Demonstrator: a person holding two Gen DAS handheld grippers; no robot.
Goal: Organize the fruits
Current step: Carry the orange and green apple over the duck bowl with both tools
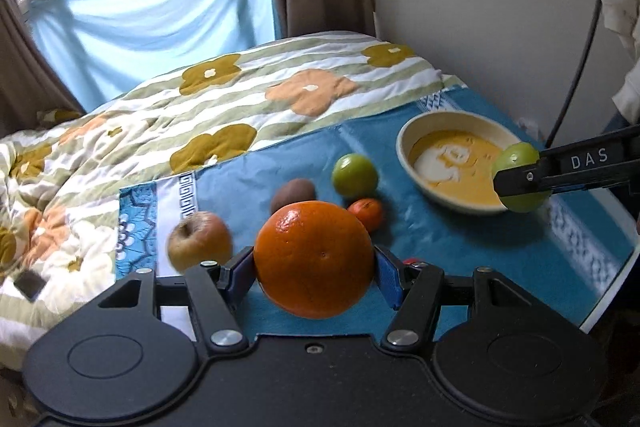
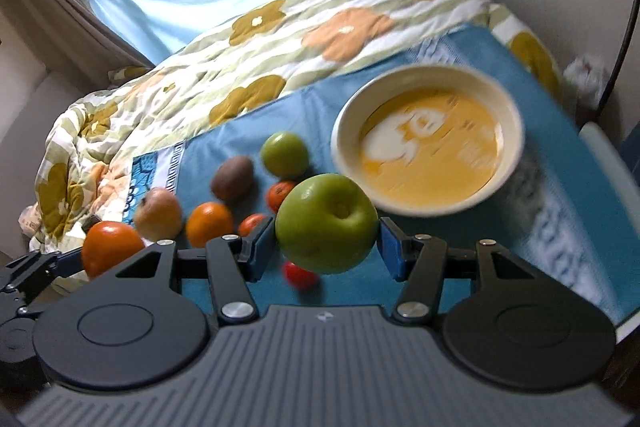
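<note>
Blue cloth covers the tabletop beside a flowered bed. Left hand-held gripper clamps a large orange at the near side; right hand-held gripper clamps a green apple just near of the bowl, which looks empty. Other fruits lie loose, so sorting has barely begun.

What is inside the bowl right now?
No fruit shows in the bowl, only its orange and white printed bottom. The right gripper holds the green apple in front, covering part of the near rim.
</note>
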